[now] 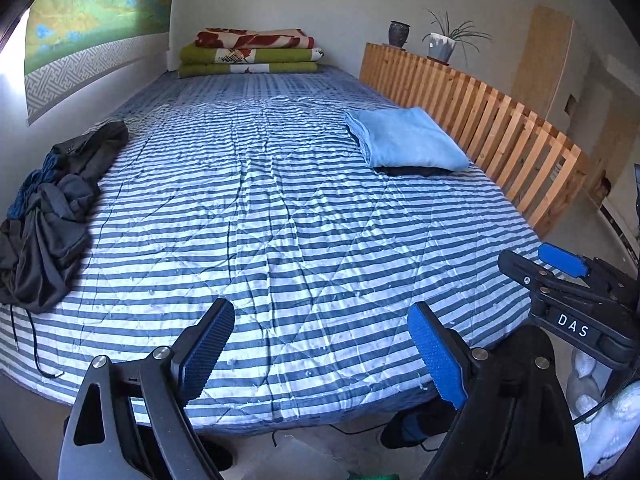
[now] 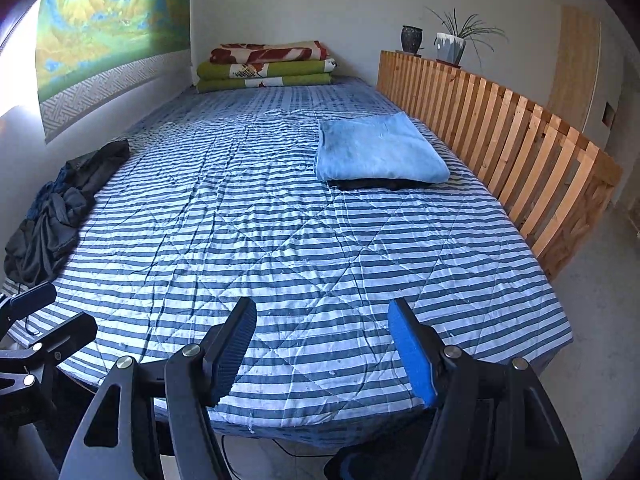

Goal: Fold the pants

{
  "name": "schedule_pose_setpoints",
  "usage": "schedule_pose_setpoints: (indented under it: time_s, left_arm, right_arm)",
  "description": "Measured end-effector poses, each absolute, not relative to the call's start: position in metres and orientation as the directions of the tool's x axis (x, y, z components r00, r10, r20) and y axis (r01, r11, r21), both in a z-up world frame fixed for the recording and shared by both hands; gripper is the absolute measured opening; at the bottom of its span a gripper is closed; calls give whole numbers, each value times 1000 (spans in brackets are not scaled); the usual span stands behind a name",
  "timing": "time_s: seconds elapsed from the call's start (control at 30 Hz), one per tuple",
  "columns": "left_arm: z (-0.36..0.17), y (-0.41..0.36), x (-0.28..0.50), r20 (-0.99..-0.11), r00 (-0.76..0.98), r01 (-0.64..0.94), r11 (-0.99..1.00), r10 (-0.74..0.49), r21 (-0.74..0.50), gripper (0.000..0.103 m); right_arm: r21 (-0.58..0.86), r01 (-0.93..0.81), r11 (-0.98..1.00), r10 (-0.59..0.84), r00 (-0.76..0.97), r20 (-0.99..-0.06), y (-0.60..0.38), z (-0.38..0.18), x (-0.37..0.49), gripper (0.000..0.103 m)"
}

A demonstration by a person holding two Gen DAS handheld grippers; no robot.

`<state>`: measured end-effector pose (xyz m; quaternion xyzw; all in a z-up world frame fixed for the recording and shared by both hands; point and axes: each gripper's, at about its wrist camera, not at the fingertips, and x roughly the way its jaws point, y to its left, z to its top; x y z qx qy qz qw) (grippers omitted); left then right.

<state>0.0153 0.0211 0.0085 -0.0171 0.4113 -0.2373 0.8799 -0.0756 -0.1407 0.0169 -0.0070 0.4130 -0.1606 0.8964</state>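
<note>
A crumpled heap of dark pants and clothes (image 1: 48, 208) lies at the left edge of the striped bed (image 1: 280, 220), also seen as the dark heap (image 2: 52, 216) in the right wrist view. A folded light blue garment (image 1: 404, 140) rests on a folded dark one at the right side, near the wooden rail; it shows again as the blue stack (image 2: 376, 152). My left gripper (image 1: 324, 352) hovers over the bed's near edge, open, nothing between its pads. My right gripper (image 2: 328, 352) is also open and empty over the near edge. The right gripper (image 1: 560, 276) appears at the left view's right side.
A slatted wooden rail (image 1: 480, 120) runs along the bed's right side, with a vase and a potted plant (image 1: 444, 44) on top. Folded blankets (image 1: 252, 54) are stacked at the far end. A wall borders the left. A cable (image 1: 36, 352) trails off the near left corner.
</note>
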Motion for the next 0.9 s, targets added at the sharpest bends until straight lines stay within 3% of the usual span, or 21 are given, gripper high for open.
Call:
schedule_pose_setpoints:
  time_s: [0.9]
  left_arm:
    - [-3,5,31,-731,533,400,889,-425,-225,92]
  right_arm:
    - [-125,276,953,-272,602,-751,-148,8,-68,64]
